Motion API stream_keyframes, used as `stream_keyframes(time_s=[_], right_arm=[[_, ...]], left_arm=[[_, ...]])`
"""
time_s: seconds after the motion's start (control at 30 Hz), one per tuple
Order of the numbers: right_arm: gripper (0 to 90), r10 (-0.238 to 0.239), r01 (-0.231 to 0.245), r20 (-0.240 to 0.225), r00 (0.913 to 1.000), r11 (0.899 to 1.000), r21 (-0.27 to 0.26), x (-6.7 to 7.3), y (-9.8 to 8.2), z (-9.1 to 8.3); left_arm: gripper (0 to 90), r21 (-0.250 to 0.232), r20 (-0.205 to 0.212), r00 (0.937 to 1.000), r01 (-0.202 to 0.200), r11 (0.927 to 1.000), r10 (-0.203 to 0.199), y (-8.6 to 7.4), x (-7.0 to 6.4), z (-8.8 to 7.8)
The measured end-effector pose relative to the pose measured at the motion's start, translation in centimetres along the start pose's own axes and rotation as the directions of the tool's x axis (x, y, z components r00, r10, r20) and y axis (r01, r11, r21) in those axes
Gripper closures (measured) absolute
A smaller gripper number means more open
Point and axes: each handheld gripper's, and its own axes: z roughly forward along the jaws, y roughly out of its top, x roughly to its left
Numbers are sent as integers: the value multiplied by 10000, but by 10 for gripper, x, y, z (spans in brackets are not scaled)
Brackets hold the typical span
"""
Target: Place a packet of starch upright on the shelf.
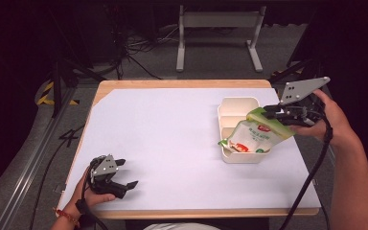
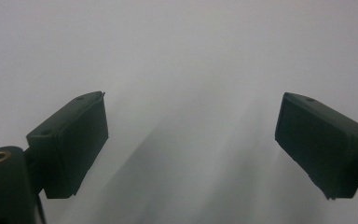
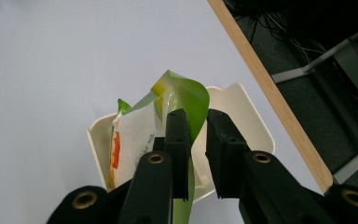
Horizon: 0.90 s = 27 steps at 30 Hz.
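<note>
Right gripper (image 1: 271, 113) pinches a glossy, crinkled green pouch (image 1: 254, 135) over the cream compartmented tray (image 1: 235, 103); left gripper (image 1: 124, 176) gapes.

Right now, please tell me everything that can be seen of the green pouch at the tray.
The green pouch is a soft, glossy packet, green at its edge, with a white face bearing red and orange print. It hangs tilted, its top edge pinched between the jaws of the right tongs, and that edge curls over. Its lower end dips into the cream compartment tray on the table's right side. Whether it rests on the tray floor cannot be told.
</note>
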Motion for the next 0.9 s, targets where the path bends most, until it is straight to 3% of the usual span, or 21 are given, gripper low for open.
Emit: stream_keyframes(time_s=[0.2,0.4,0.5,0.7,0.8,0.9], right_arm=[[629,479,-469,346,9983,9985,-300,6,-14,-4],[585,1183,-1124,598,9912,9892,-938,8,-24,-13],[539,1649,-1531,755,9834,9780,-1415,10,-32,-22],[498,1819,-1650,1048,9777,9745,-1521,14,-42,-26],[492,2069,-1813,1477,9672,9687,-1696,17,-51,-29],[469,2301,-2022,1538,9609,9631,-1777,17,-57,-31]], left_arm=[[103,45,-7,10000,7,10000,-7,0,0,1],[102,70,-22,10000,13,10000,-13,1,0,1],[102,90,-2,10000,31,10000,-31,1,0,2],[102,84,0,10000,34,10000,-34,1,1,2],[102,94,37,10000,38,9999,-38,1,0,2],[102,98,44,10000,31,9999,-32,1,0,2]])
